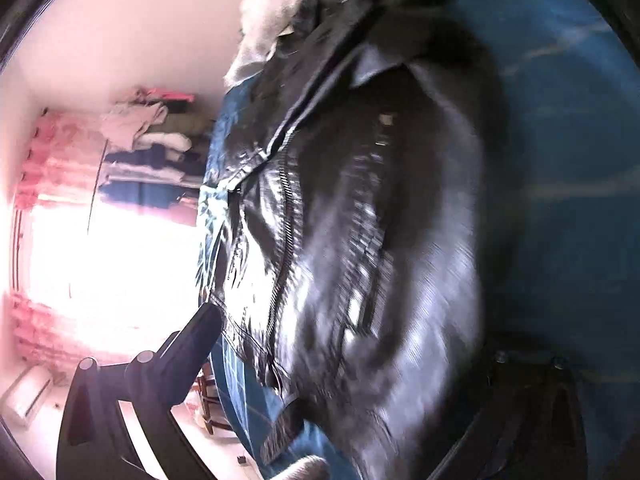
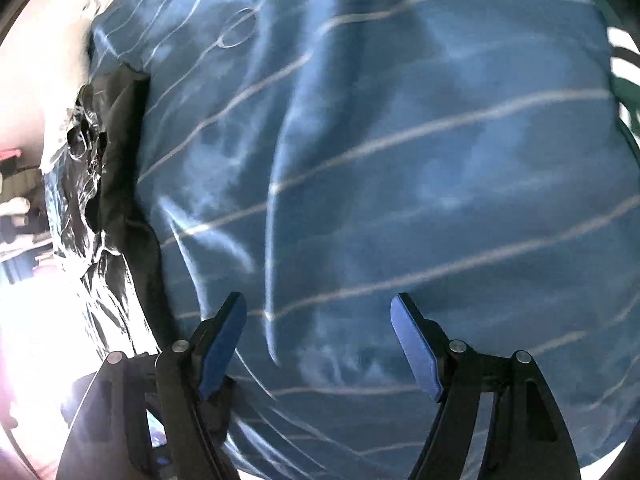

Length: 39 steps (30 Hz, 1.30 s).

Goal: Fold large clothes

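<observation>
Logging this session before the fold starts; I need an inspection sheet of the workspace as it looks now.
Surface: blue striped bedsheet, wrinkled.
Job's things: black leather jacket lying on the sheet, zipper showing.
Clutter: white fabric beyond the jacket's collar.
Grippers: right tongs open over bare sheet; left tongs, one finger seen beside the jacket's hem, state unclear.
Cables: nothing seen.
Surroundings: stacked clothes, pink curtains, bright window.

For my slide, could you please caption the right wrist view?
Open right tongs over striped blue sheet, black jacket alongside.
</observation>
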Available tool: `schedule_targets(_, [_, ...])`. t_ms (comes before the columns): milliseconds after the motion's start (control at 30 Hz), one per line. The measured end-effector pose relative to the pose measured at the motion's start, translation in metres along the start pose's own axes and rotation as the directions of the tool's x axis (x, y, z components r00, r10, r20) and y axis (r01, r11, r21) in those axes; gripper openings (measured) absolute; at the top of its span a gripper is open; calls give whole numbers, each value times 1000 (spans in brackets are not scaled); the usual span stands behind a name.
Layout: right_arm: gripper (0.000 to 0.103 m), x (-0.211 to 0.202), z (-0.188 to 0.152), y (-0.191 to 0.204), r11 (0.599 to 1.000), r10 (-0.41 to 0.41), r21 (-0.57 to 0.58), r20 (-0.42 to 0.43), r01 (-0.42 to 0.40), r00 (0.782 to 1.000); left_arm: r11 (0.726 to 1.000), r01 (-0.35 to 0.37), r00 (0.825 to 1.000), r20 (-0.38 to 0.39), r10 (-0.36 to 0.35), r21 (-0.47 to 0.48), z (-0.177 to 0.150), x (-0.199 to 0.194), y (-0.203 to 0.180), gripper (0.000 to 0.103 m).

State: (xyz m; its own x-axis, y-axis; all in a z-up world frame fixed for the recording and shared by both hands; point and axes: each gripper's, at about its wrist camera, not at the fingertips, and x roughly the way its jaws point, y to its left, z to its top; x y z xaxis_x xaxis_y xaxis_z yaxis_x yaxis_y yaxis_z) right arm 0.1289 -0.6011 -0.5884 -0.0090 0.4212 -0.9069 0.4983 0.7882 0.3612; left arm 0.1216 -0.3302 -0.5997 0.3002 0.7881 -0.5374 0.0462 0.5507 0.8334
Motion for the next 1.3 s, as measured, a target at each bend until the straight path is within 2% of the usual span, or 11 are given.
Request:
schedule_targets(167, [78, 19, 21, 25, 999, 32, -23, 6, -32, 999, 998, 10, 1000, -21, -11, -56, 17, 20, 12, 101])
schedule_targets(233, [80, 20, 30, 35, 998, 54, -43, 15, -53, 998, 992, 83, 996, -22, -86, -90, 19, 19, 21, 70])
schedule_targets(267, [80, 20, 35, 43, 995, 81, -59, 19, -79, 997, 983, 148, 989, -10, -150, -109, 19, 17, 29, 27])
schedule_targets(300, [81, 19, 41, 52, 991, 111, -77, 22, -109, 994, 973, 196, 981, 5, -196, -119, 19, 15, 35, 12])
schedule_targets(400, [81, 18, 54, 75, 962, 257, -106, 17, -254, 966, 959, 250, 968, 31, -248, -134, 22, 10, 52, 8])
schedule_targets(533, [81, 38, 79, 110, 865, 495, -70, -50, -497, 868, 935, 305, 952, 33, -305, -181, 25, 14, 83, 8])
schedule_targets(700, [80, 82, 103, 156, 804, 591, 13, -131, -594, 796, 897, 387, 921, 36, -389, -216, 24, 24, 109, 8])
schedule_targets(733, [75, 86, 105, 166, 811, 582, 14, -127, -585, 803, 887, 409, 911, 38, -411, -216, 24, 27, 112, 8])
schedule_targets(767, [38, 84, 104, 177, 828, 558, 3, -117, -561, 822, 874, 436, 898, 38, -439, -213, 24, 30, 115, 8])
schedule_targets(800, [25, 81, 101, 185, 845, 531, -7, -105, -535, 841, 862, 460, 885, 39, -463, -214, 23, 32, 119, 8])
schedule_targets(1300, [17, -8, 43, 390, 905, 365, -215, -49, -366, 930, 579, 747, 638, 107, -763, -325, 8, 104, 256, 8])
